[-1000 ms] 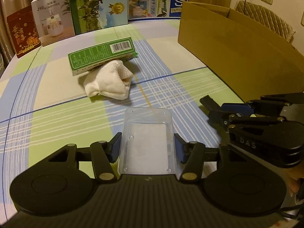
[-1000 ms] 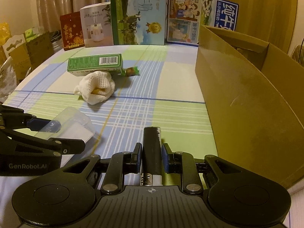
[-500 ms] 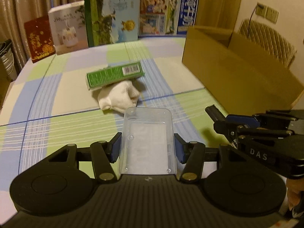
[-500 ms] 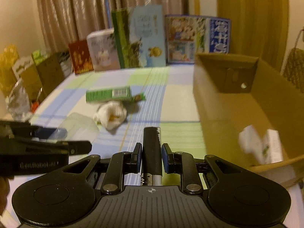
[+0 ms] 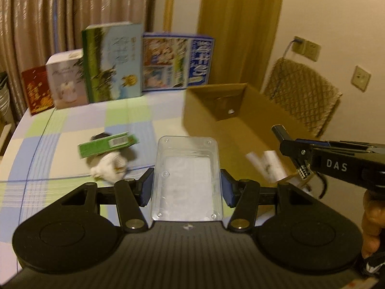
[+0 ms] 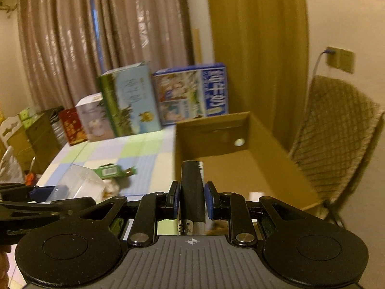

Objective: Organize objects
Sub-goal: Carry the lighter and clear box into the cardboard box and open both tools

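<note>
My left gripper (image 5: 187, 187) is shut on a clear plastic tray (image 5: 187, 175), held up above the checked tablecloth (image 5: 125, 120). My right gripper (image 6: 192, 197) is shut on a black cylinder (image 6: 192, 187) that sticks forward past its pads; it also shows in the left wrist view as the right gripper (image 5: 288, 144) at the right. Ahead of both stands an open cardboard box (image 6: 240, 168) with white packets (image 5: 267, 166) inside. A green carton (image 5: 105, 144) and a white cloth bundle (image 5: 108, 168) lie on the table to the left.
Several upright printed boxes (image 5: 113, 69) line the table's far edge before the curtains. A woven chair (image 6: 336, 130) stands right of the cardboard box. Stacked cartons (image 6: 31, 132) stand on the floor at far left. A hand (image 5: 370, 219) holds the right gripper.
Both grippers have risen well above the table with their loads, and the views now look down over the box's rim into its inside. Grips are unchanged.
</note>
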Demonstrator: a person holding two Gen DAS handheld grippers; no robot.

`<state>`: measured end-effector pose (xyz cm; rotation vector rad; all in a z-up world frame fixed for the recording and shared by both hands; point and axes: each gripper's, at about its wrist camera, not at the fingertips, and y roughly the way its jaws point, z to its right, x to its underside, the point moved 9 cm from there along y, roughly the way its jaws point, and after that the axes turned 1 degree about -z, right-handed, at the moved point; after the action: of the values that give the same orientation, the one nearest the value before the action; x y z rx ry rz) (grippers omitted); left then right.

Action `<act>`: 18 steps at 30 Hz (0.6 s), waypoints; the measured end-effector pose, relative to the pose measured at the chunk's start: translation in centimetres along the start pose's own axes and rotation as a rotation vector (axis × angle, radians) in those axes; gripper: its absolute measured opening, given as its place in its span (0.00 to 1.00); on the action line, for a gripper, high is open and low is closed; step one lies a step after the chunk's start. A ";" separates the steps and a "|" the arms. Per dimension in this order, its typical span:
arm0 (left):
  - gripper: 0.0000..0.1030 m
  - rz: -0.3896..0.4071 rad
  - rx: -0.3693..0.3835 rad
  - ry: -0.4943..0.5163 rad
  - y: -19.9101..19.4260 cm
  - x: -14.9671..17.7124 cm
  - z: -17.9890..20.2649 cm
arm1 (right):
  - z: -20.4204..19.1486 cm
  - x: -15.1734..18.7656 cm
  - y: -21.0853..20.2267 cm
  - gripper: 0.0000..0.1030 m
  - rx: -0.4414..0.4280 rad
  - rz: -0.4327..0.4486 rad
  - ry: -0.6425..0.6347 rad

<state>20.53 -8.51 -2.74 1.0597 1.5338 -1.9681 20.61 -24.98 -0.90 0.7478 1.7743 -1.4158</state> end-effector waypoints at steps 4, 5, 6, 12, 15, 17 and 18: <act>0.49 0.010 0.037 0.023 -0.2 -1.2 3.4 | 2.8 -0.9 -1.3 0.18 0.024 0.013 0.017; 0.49 0.012 0.048 0.027 -0.2 -1.4 4.3 | 3.4 -1.1 -1.4 0.18 0.027 0.014 0.022; 0.49 0.013 0.058 0.031 -0.1 -1.6 5.0 | 3.9 -1.3 -1.5 0.18 0.031 0.016 0.025; 0.49 0.009 0.101 0.059 1.0 -2.7 8.7 | 7.0 -2.3 -1.9 0.18 0.049 0.025 0.035; 0.49 0.004 0.112 0.075 1.8 -3.2 10.0 | 8.0 -2.6 -1.7 0.18 0.051 0.025 0.034; 0.49 -0.001 0.119 0.083 2.4 -3.5 10.6 | 8.7 -2.8 -1.3 0.18 0.052 0.023 0.034; 0.49 -0.004 0.121 0.087 2.7 -3.6 10.9 | 8.9 -2.9 -1.2 0.18 0.052 0.022 0.032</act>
<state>21.39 -20.11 -0.55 1.2070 1.4768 -2.0649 22.98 -33.93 1.05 0.8194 1.7543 -1.4480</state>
